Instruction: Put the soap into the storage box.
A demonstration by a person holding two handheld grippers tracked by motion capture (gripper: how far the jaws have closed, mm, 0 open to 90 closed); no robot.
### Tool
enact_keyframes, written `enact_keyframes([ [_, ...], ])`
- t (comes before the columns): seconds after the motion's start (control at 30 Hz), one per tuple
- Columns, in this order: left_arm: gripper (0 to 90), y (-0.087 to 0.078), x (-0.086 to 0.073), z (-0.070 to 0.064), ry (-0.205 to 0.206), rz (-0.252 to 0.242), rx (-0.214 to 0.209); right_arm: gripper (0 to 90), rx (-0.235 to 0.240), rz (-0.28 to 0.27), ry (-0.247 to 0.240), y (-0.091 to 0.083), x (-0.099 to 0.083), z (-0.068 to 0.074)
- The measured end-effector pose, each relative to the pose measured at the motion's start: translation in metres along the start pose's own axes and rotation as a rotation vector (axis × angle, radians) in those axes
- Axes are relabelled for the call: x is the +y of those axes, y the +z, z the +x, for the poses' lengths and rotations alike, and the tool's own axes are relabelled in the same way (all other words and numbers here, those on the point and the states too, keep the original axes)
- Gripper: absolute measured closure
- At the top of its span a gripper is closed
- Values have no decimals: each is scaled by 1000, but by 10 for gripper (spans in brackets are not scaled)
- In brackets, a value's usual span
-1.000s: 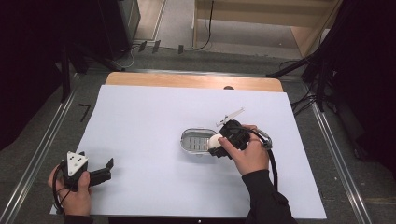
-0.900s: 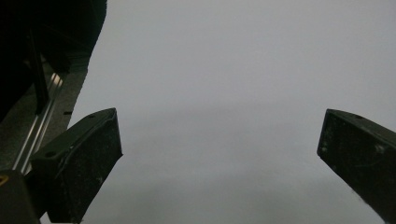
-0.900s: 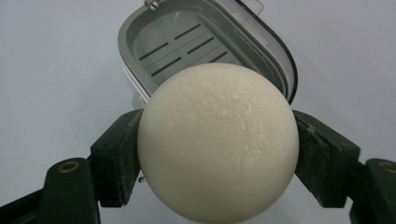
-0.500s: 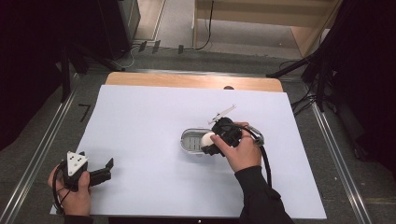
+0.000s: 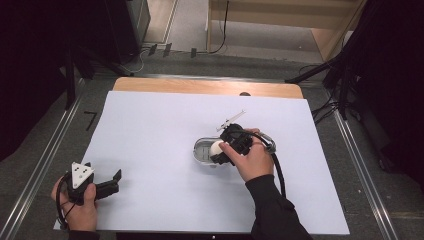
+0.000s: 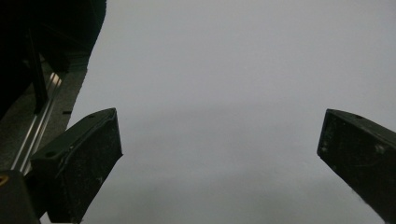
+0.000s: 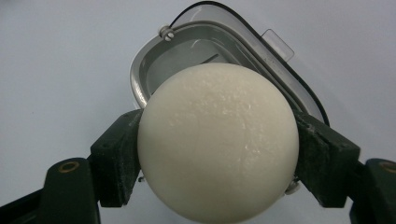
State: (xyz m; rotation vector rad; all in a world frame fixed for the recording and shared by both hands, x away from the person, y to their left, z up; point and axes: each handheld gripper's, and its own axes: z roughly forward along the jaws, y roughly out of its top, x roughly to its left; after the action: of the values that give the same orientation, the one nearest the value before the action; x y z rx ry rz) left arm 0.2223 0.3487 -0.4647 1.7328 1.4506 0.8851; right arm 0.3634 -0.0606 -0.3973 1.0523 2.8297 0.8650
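Observation:
A white egg-shaped ball (image 7: pixel 218 142) sits clamped between the two black jaws of my right gripper (image 7: pixel 217 149), held just above a small grey oval container (image 7: pixel 187 60) with a clear hinged lid. From above, the ball (image 5: pixel 216 147) and the right gripper (image 5: pixel 220 152) hover over the container (image 5: pixel 202 150) at the middle of the white sheet. My left gripper (image 5: pixel 116 179) rests near the front left corner, jaws wide apart with bare sheet between them (image 6: pixel 219 154).
The white sheet (image 5: pixel 150 125) covers most of a wooden table (image 5: pixel 200 86). Metal rails run along both sides of the table. Cables lie on the floor behind. The clear lid (image 7: pixel 280 44) of the container lies open to one side.
My right gripper has carried the ball leftward and over the container. The left gripper has stayed where it was.

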Motion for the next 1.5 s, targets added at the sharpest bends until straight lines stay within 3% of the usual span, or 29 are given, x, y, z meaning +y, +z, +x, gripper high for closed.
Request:
enact_keyframes([
  [0.47,1,0,0,0,-7,-1,2,250,9,12,24,10,6,-3],
  [0.97,2,0,0,0,-7,-1,1,250,18,20,18,19,9,-1],
  [1.5,1,0,0,1,-10,0,-5,248,-26,24,24,26,8,1],
])
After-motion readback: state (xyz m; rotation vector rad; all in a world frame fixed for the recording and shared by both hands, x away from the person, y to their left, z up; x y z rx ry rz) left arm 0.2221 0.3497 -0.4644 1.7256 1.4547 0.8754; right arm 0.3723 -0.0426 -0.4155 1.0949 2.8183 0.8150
